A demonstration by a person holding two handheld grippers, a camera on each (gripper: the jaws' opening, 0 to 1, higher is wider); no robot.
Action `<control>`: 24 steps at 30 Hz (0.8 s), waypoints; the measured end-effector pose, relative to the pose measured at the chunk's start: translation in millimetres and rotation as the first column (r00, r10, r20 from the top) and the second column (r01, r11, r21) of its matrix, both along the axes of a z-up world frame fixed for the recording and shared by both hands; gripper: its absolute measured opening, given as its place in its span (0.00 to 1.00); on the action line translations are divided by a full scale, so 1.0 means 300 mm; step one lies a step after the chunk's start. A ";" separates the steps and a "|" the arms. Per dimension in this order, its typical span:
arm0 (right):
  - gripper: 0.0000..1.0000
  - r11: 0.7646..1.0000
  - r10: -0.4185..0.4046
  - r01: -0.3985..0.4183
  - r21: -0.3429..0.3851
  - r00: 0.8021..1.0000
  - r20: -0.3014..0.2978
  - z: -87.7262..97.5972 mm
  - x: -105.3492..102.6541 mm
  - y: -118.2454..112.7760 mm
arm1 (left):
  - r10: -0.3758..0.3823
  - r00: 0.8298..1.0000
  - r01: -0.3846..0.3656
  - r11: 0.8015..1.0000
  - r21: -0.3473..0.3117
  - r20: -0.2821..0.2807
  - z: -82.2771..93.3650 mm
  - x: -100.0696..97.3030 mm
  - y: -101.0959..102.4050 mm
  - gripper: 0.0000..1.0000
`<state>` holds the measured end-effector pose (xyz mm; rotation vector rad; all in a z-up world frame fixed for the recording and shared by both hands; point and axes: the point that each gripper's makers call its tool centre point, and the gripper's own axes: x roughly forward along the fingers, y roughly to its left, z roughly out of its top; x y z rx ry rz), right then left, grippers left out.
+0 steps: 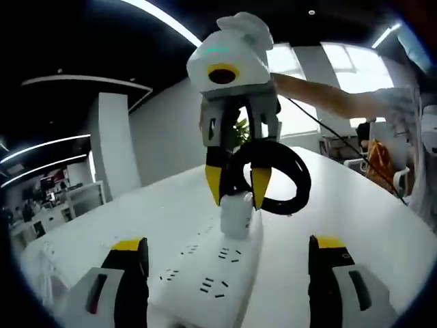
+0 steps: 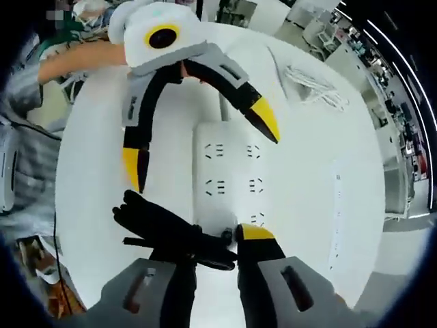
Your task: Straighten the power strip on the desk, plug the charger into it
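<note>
The white power strip [image 1: 205,277] lies flat on the white desk [image 1: 355,205], between my left gripper's [image 1: 229,244] two open jaws. My right gripper [image 1: 237,195] comes down from above, shut on the white charger [image 1: 236,215], whose base meets the strip's far end. The charger's black coiled cable [image 1: 283,178] hangs beside it. In the right gripper view, my right gripper [image 2: 225,242] is closed with the black cable [image 2: 171,232] bunched at its left jaw. The power strip [image 2: 232,171] stretches ahead. The left gripper [image 2: 200,145] is open over its far end.
A coil of white cord [image 2: 314,85] lies on the desk [image 2: 321,205] beyond the strip. A person's arm [image 2: 75,55] reaches in along the desk's left side. Office chairs and desks stand beyond the edge [image 1: 372,160].
</note>
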<state>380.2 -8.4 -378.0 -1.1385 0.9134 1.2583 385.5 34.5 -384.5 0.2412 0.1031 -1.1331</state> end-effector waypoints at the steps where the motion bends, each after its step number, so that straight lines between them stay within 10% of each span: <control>1: 0.20 1.000 -0.006 0.006 0.008 1.000 -0.014 -0.003 -0.002 -0.002 | 0.001 1.000 -0.001 1.000 -0.001 -0.003 0.000 0.002 -0.001 0.99; 13: 0.20 1.000 0.001 -0.001 0.001 0.999 0.039 -0.055 0.008 -0.003 | 0.002 1.000 -0.002 1.000 -0.030 -0.009 0.016 0.010 -0.008 0.99; 16: 0.20 0.997 -0.058 0.061 0.049 0.997 -0.057 -0.061 0.033 -0.001 | 0.008 1.000 -0.008 0.999 -0.043 -0.013 0.027 -0.002 -0.009 0.99; 24: 0.21 0.998 -0.051 0.052 0.032 0.998 -0.032 -0.069 0.031 0.001 | 0.004 1.000 -0.004 1.000 -0.012 0.007 0.019 -0.024 -0.012 0.99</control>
